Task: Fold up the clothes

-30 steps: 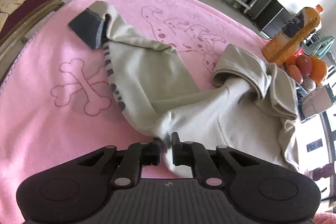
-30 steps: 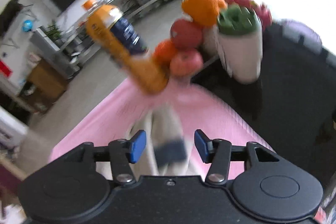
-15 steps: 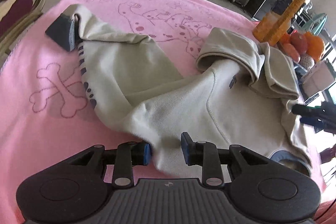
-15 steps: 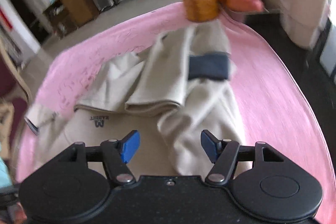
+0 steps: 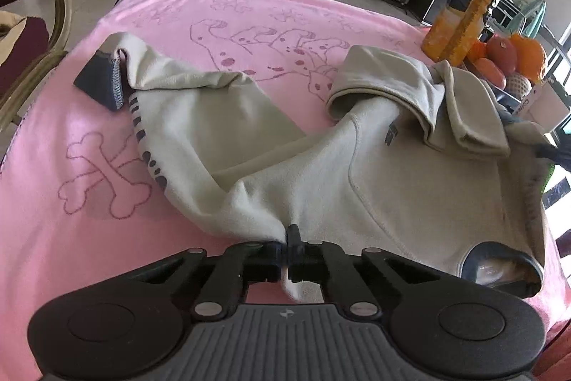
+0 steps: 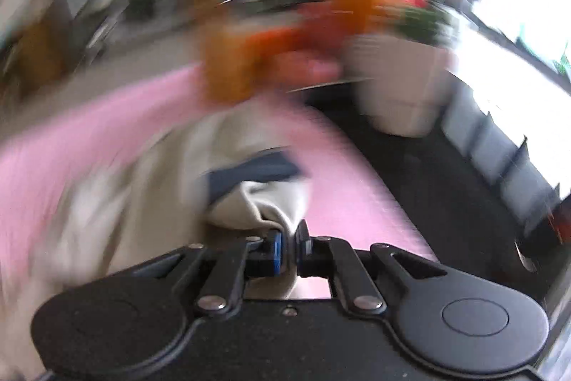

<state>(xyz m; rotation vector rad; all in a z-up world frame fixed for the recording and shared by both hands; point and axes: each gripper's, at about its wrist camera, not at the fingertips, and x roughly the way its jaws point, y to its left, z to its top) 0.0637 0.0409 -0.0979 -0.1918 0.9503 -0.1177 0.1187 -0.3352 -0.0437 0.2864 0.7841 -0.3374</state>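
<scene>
Lay sprawled ahead of the left gripper (image 5: 287,250) on a pink blanket (image 5: 71,202) with bare margin leftward: beige sweatshirt (image 5: 410,174), near hem clenched by it, another fold pinched in the right gripper (image 6: 289,247).

right view motion-blurred, fruit (image 6: 321,34) smeared, bottle (image 6: 228,59) indistinct

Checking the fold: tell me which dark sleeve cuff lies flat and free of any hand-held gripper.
The far-left cuff, flat on the pink blanket. The other sits bunched near the right hand-held gripper.
</scene>
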